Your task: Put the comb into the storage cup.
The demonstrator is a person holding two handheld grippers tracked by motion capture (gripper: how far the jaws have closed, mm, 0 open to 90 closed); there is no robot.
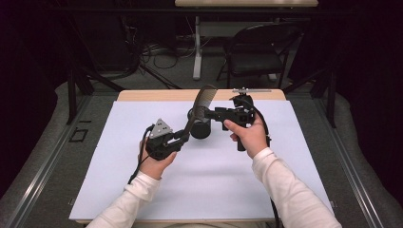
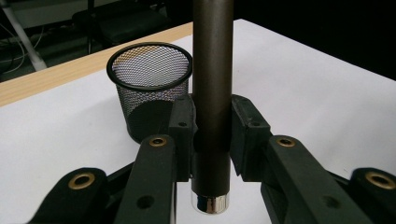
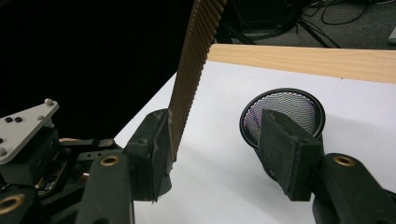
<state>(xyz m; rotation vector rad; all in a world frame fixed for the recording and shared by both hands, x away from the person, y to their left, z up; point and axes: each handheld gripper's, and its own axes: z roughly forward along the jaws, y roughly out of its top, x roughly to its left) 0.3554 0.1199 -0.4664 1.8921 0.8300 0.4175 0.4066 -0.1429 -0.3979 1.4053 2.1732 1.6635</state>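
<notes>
One comb held above one mesh cup

Left gripper (image 1: 178, 137) clamps the comb's (image 1: 203, 97) smooth round handle; right gripper (image 3: 215, 154) has open jaws, one pad beside the ribbed teeth. The black wire-mesh cup (image 2: 149, 88) stands just behind on the white mat (image 1: 214, 180); one folding chair (image 1: 259, 52) beyond

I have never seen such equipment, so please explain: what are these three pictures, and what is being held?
A person holds a hand tool with two black fingers in each hand. The high view looks down on a white table; the other two pictures come from cameras riding on each tool. On the table stands a black mesh cup. The left gripper has its fingers shut on the handle of a dark comb. The right gripper is beside the comb's toothed part: one finger is at the teeth, the other stands apart.
</notes>
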